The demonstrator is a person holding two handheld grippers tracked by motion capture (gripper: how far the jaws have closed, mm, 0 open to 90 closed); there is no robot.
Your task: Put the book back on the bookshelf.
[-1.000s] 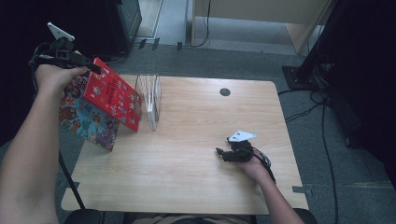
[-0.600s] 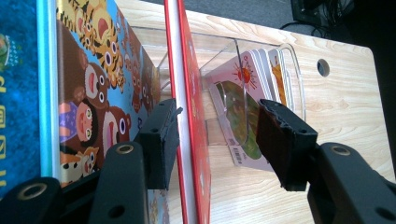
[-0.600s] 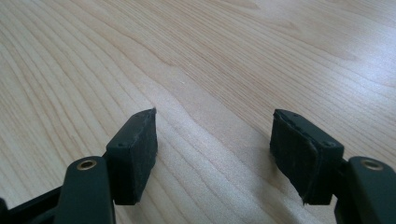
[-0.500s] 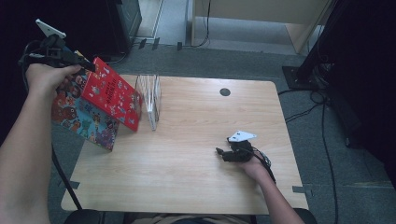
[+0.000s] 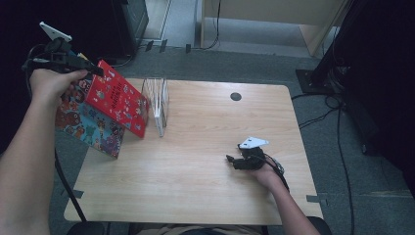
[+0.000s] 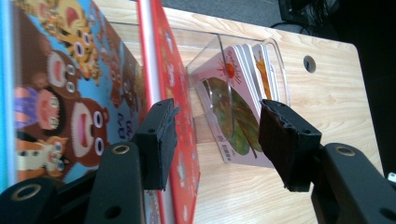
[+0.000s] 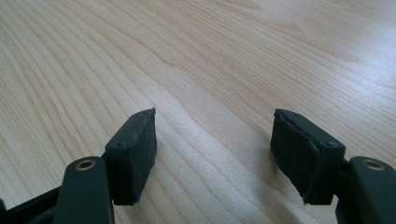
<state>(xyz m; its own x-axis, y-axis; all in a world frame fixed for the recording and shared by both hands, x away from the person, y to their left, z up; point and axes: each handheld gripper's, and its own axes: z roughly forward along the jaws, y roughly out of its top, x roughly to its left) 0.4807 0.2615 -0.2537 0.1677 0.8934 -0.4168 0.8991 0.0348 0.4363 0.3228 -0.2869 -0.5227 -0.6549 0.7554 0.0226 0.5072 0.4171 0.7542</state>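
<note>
- Left gripper (image 5: 85,66): raised at the table's left edge, by the top corner of the red book (image 5: 120,98). Its jaws have just been opening. In the left gripper view the matte black pads stand apart; the left pad lies just beside the red cover (image 6: 175,116), and whether it touches cannot be told. The right pad is well clear. Nothing is clamped.
- Red book: thin, glossy hardcover with small printed figures. It stands tilted, leaning against the clear rack (image 5: 156,95).
- Blue picture book (image 5: 85,122): a glossy cover with cartoon animals, tilted just behind the red one at the table's left edge.
- Clear rack: transparent plastic dividers with rounded tops. A thick board book (image 6: 233,107) with rounded corners stands inside.
- Right gripper (image 5: 235,161): rests low on the wooden table (image 5: 195,186), jaws spread wide, holding nothing. The right gripper view shows its rough foam-like pads (image 7: 135,149) over pale wood grain.
</note>
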